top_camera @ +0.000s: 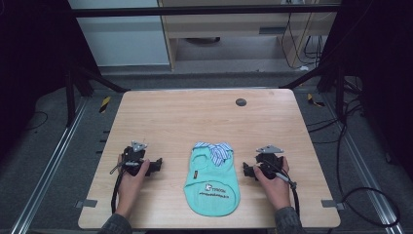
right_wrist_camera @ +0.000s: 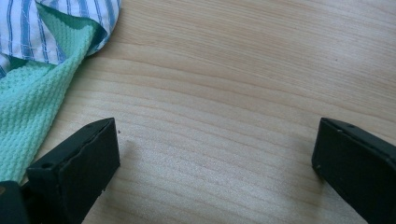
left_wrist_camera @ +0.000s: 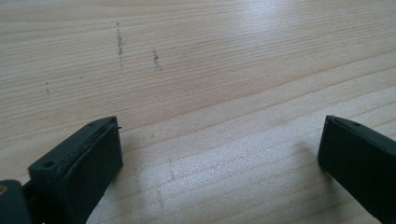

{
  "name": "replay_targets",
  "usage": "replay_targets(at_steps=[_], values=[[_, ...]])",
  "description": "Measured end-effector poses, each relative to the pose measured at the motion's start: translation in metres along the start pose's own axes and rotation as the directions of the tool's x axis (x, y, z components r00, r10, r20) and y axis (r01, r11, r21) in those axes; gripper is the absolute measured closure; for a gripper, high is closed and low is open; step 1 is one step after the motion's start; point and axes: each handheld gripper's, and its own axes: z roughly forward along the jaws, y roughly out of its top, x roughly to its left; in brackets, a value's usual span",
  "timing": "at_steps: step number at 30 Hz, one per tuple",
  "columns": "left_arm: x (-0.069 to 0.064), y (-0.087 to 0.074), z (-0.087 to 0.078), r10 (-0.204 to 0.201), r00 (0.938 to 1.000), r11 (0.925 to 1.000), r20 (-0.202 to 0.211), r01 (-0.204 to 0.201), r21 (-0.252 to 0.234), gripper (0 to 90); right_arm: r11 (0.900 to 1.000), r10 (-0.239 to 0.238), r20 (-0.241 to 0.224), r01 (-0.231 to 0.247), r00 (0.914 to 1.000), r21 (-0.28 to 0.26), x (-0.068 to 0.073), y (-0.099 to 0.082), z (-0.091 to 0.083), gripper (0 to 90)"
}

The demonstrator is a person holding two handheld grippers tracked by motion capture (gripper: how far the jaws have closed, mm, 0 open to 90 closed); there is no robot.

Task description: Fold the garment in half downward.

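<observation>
A dark round disc (top_camera: 241, 102) sits near the wooden table's (top_camera: 195, 117) far edge.

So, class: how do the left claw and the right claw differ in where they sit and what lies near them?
The left claw sits well apart from the green garment, with bare wood before it; the right claw sits close beside the garment, whose knit edge and striped collar lie next to one jaw. Both are open, empty and low over the table.
</observation>
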Motion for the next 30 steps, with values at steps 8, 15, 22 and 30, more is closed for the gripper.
replay_targets(at_steps=[8, 15, 22, 30], values=[[-0.003, -0.001, -0.001, 0.013, 0.9999, 0.9999, 0.007, -0.013, -0.003, 0.0, 1.0, 0.003, 0.003, -0.003, 1.0, 0.0, 0.001, 0.0, 0.0, 0.9], [-0.008, -0.002, -0.002, 0.049, 0.9981, 0.9988, 0.037, -0.049, -0.005, 0.3, 1.0, 0.002, -0.001, -0.002, 1.0, 0.002, 0.001, 0.0, 0.0, 0.9], [-0.02, 0.0, -0.006, 0.088, 0.9899, 0.9961, 0.111, -0.088, -0.009, 4.3, 1.0, -0.004, -0.005, 0.004, 1.0, 0.002, 0.001, 0.0, -0.002, 7.2], [-0.029, 0.029, -0.007, 0.12, 0.9716, 0.9922, 0.204, -0.11, -0.058, 6.1, 0.9958, -0.092, -0.069, 0.092, 0.9934, -0.008, 0.002, 0.028, -0.005, 21.1]])
